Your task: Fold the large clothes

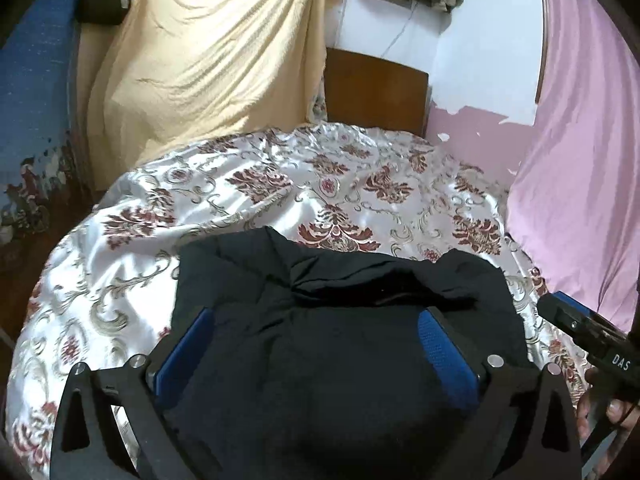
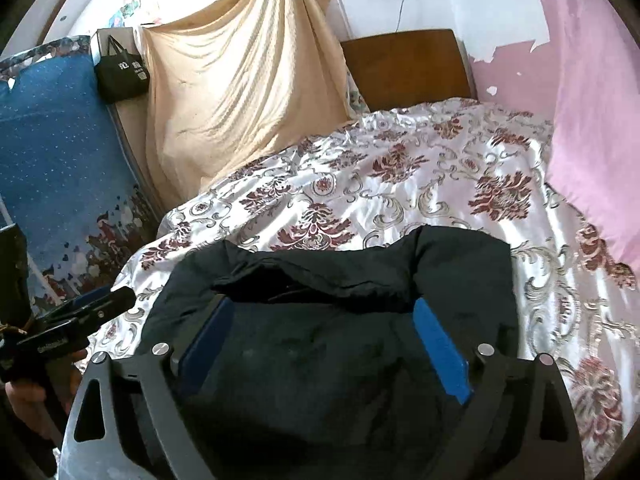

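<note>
A black garment [image 1: 320,344] lies bunched on the floral bedspread [image 1: 248,184] at the near edge of the bed. It also shows in the right wrist view [image 2: 328,344]. My left gripper [image 1: 316,320] hangs just over it, jaws wide apart, blue pads [image 1: 444,356] on either side of the cloth. My right gripper [image 2: 324,320] is also wide open over the same garment, blue pads [image 2: 440,356] flanking the cloth. Each gripper shows at the edge of the other's view: the right gripper [image 1: 588,340] and the left gripper [image 2: 80,316].
A wooden headboard [image 1: 376,92] stands at the far end. A yellow cloth [image 1: 208,60] hangs at the back left, a pink sheet [image 1: 580,160] on the right, a blue patterned cloth [image 2: 60,152] and a black bag [image 2: 122,74] on the left.
</note>
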The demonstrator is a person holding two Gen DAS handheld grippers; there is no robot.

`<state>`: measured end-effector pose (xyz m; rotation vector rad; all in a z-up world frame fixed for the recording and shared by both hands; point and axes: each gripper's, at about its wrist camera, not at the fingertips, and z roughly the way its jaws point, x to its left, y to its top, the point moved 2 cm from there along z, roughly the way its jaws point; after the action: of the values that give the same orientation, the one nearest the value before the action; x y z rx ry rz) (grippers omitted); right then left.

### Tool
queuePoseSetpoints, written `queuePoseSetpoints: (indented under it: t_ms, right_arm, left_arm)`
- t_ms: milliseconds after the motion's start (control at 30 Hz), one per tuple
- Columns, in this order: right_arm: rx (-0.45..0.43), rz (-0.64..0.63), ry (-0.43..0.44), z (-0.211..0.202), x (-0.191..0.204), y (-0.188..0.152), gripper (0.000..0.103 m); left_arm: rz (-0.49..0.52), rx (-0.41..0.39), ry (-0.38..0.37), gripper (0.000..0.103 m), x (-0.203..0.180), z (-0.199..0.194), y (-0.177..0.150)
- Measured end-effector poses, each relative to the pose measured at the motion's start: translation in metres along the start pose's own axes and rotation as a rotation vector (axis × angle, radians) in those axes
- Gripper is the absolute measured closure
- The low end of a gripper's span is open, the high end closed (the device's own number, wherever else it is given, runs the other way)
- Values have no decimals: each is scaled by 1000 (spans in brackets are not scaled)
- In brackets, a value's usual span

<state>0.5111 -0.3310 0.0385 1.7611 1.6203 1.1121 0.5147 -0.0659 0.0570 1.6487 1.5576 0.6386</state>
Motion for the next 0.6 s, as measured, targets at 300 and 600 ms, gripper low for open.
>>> queuePoseSetpoints:
  t_ms: [300, 600]
  right_arm:
    - [-42, -46, -24, -71, 18, -11, 6]
    - [-42, -76, -27, -135, 26, -37, 6]
  left_arm:
    - [2, -40, 47, 0, -2, -65, -17]
    - [26, -51, 34, 0, -1, -128, -43]
